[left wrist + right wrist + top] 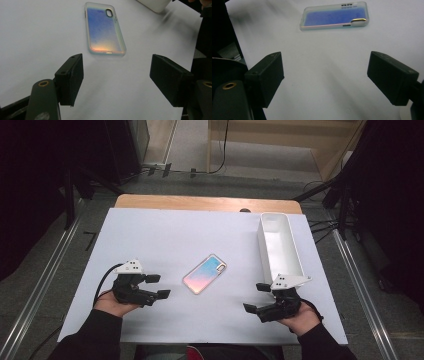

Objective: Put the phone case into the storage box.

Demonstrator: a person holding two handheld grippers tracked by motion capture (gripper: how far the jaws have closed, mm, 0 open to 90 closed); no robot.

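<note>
Two claws, left claw (159,286) and right claw (255,298), spread and empty; worth squaring on phone case (204,273) edges, lying flat on counter (150,235).

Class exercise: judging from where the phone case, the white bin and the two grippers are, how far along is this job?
Done: nothing yet. The phone case lies flat on the table, apart from the white bin, which looks empty. In hand: the left gripper and right gripper are open, either side of the case, touching nothing. Left: probably gripping the case and moving it, perhaps into the bin.
</note>
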